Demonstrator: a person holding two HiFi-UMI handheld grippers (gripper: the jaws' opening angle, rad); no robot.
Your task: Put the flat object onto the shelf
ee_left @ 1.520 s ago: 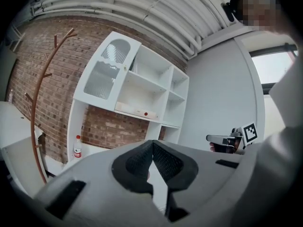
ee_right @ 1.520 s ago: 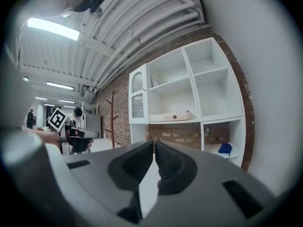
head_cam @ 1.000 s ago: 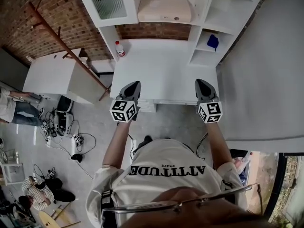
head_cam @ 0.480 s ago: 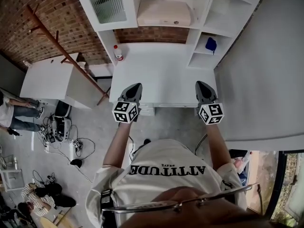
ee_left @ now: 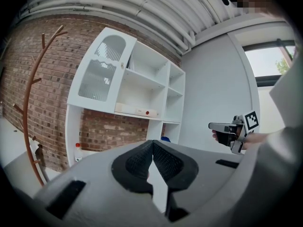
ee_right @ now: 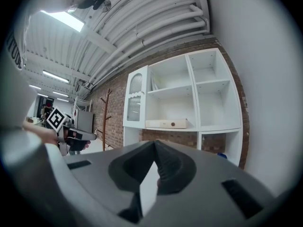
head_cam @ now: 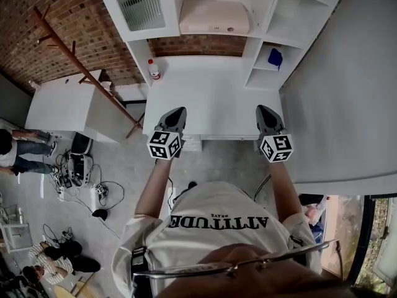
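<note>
A flat beige box (head_cam: 214, 16) lies on the middle shelf of the white shelf unit (head_cam: 264, 23); it also shows as the flat box (ee_left: 135, 110) in the left gripper view and the flat box (ee_right: 166, 123) in the right one. My left gripper (head_cam: 176, 113) hovers at the near edge of the white desk surface (head_cam: 211, 98), jaws shut on nothing. My right gripper (head_cam: 263, 110) is held level beside it, further right, also shut and empty. Each sees the other: right gripper (ee_left: 232, 129), left gripper (ee_right: 71, 134).
A small bottle with a red cap (head_cam: 153, 69) stands at the desk's back left. A blue object (head_cam: 275, 58) sits in the lower right cubby. A wooden coat rack (head_cam: 80, 61) leans at the left, beside a white cabinet (head_cam: 68, 101). A grey wall (head_cam: 347, 85) is close on the right.
</note>
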